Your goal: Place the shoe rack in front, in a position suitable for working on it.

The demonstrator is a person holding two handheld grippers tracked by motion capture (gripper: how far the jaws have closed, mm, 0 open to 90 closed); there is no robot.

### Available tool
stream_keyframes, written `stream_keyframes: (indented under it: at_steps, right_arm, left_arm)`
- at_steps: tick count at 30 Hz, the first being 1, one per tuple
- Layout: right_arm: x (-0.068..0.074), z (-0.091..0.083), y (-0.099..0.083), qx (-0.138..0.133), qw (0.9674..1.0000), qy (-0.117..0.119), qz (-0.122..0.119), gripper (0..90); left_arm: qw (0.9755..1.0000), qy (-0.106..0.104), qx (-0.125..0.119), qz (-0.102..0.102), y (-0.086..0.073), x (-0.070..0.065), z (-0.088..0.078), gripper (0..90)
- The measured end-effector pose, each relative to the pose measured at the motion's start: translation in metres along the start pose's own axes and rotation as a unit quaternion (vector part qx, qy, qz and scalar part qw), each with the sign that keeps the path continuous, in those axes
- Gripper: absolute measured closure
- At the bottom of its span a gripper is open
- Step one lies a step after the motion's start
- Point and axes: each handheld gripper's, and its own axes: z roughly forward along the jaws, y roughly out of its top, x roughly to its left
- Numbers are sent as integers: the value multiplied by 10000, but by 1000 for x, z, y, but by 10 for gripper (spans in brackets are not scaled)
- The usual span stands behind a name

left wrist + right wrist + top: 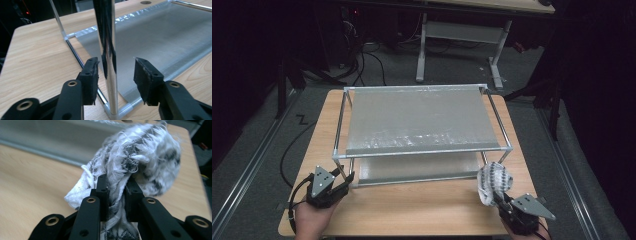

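Black-and-white cloth [493, 182] is pinched tight in the right hand-held gripper [501, 199] near the worktop's [422, 210] right front corner. Left hand-held gripper [115, 72] jaws stand apart around the rack's shiny leg [108, 55], not touching it

Light wooden table [422, 210], a two-tier metal-framed rack [422, 120] standing directly on it.
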Motion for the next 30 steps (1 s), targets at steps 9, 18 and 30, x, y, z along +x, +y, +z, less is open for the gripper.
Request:
stream_keyframes:
  at_steps: [9, 18, 30]
  right_arm:
    - [22, 98, 31, 333, 9994, -75, 58, 763]
    - [10, 117, 14, 814, 9962, -288, 94, 764]
    - [-35, 85, -11, 839, 9944, -613, 179, 763]
  left_arm:
    - [10000, 11, -59, -56, 3, -1, 1, 570]
    - [9998, -141, -38, 95, 2, -10, -5, 781]
    - [9949, -890, 113, 454, 3, -79, -25, 777]
